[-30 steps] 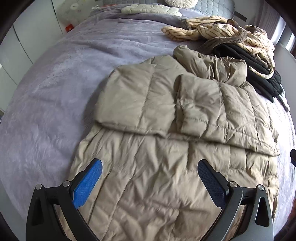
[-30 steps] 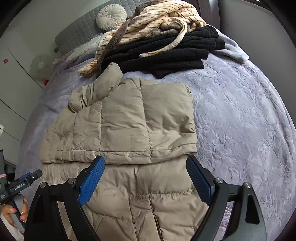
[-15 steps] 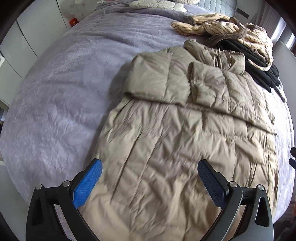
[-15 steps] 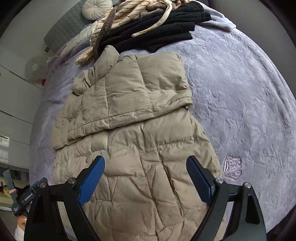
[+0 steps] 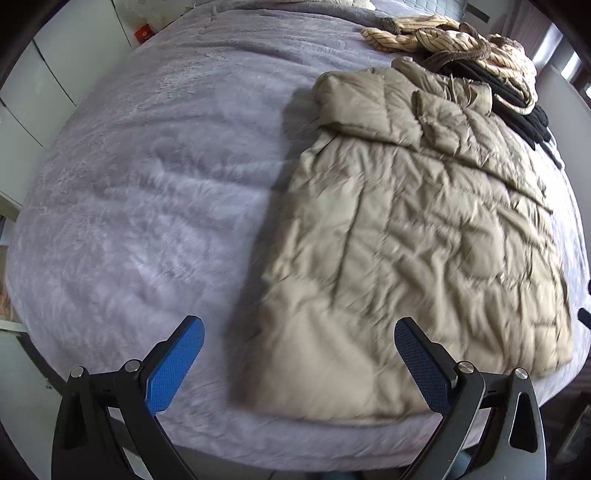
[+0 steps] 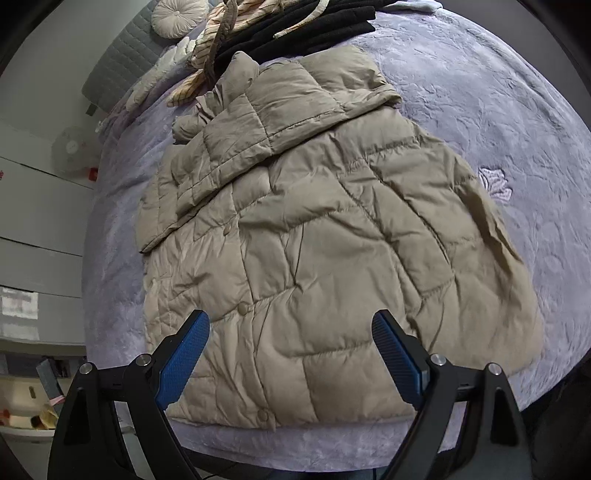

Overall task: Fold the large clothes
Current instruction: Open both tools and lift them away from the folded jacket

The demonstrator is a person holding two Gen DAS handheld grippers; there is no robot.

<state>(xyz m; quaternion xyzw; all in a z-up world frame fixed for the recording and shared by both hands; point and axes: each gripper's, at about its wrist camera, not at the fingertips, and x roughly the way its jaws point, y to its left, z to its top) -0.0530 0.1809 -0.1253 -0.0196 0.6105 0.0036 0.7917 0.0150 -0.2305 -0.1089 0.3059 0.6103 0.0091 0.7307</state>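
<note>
The left gripper [image 5: 299, 365] has its jaws spread wide with nothing between them; it hangs above the near edge of the bed, over the near left corner of the beige puffer coat [image 5: 413, 240]. The right gripper [image 6: 291, 354] is equally wide apart and empty, poised over the coat's near hem [image 6: 295, 413], closer to its right half.

The coat lies flat on the lilac plush bedspread [image 5: 147, 184], reaching almost to the near edge of the bed. Its long axis runs from near to far: hem nearest the grippers, collar [image 6: 242, 68] at the far end. Both sleeves look already folded across the upper body, forming a doubled band [image 6: 280, 114] across the far part of the coat. In the right wrist view a row of snap buttons [image 6: 242, 308] runs up the near part.

Judging by this, the sleeve stage is done and the lengthwise fold comes next. That calls for each gripper to drop to its own hem corner, close on the padded edge, then lift and carry the hem far, toward the collar. The filling is thick and slippery-looking, so a deep bite seems wise.

Just beyond the collar lie a pile of black clothes [image 6: 306, 27] and a cream striped garment [image 5: 443, 35], touching or nearly touching the coat.
</note>
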